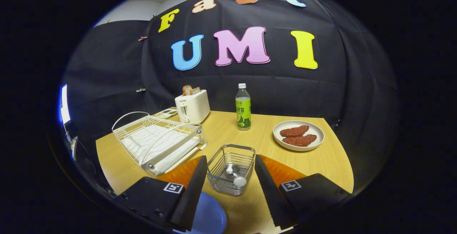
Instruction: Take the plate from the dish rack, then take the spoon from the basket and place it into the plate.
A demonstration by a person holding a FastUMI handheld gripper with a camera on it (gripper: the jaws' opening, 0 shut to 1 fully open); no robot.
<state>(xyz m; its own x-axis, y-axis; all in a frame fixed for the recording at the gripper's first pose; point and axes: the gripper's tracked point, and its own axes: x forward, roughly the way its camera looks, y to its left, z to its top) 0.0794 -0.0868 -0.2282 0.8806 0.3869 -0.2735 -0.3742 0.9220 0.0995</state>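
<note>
Jaws wide apart and holding nothing, the gripper (230, 177) frames the basket (231, 169); the spoon (235, 177) lies inside, directly between them, handle pointing away.

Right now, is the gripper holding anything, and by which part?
Nothing held. The gripper is open, its fingers either side of the wire basket, with the spoon inside.

We see the basket (231, 169) between the spread fingers, the spoon (235, 177) in it. The dish rack (157, 141) lies left of it; toaster (192, 106) and bottle (243, 107) stand behind, a plate of food (298, 135) right
</note>
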